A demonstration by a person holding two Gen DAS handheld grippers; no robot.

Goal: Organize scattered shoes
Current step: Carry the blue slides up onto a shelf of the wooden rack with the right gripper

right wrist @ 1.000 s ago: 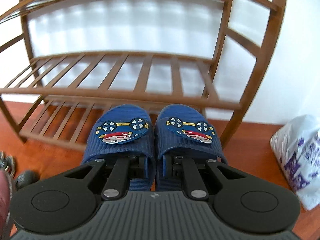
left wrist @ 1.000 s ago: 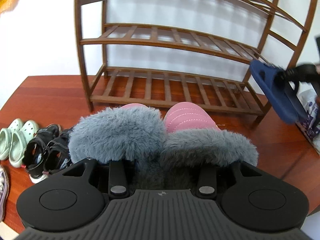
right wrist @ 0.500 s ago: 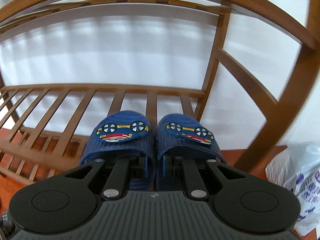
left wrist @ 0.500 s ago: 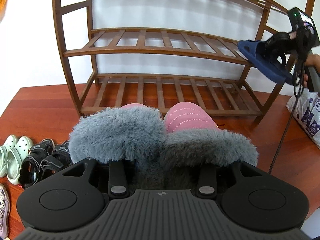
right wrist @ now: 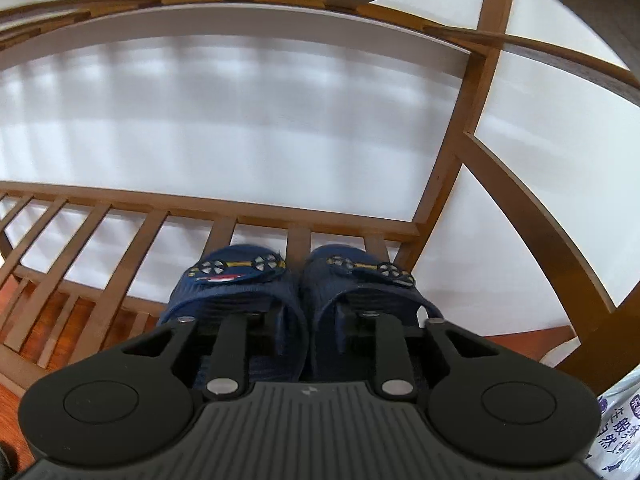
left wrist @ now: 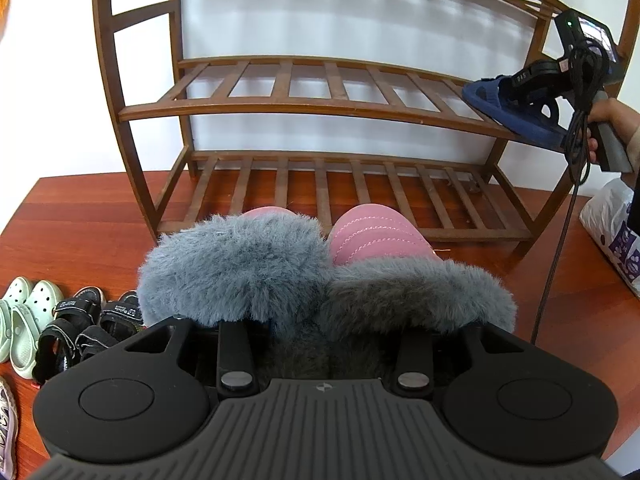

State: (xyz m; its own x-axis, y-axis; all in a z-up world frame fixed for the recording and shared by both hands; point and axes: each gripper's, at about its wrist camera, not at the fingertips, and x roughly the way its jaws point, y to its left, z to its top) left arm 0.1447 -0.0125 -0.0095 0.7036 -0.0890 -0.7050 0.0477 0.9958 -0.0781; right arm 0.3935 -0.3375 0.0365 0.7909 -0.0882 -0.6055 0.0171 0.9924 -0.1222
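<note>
A home setting is suggested, most likely an entry or storage corner. A curved wooden shoe rack with slatted shelves is placed against a plain white wall, standing on a reddish-brown wood surface. Household footwear is gathered beside it: pale green clogs and black sandals are lined up on the left, and the edge of another shoe is seen at the lower left. A printed plastic shopping bag is left at the right of the rack. The same rack, wall and bag are seen in the right wrist view.
</note>
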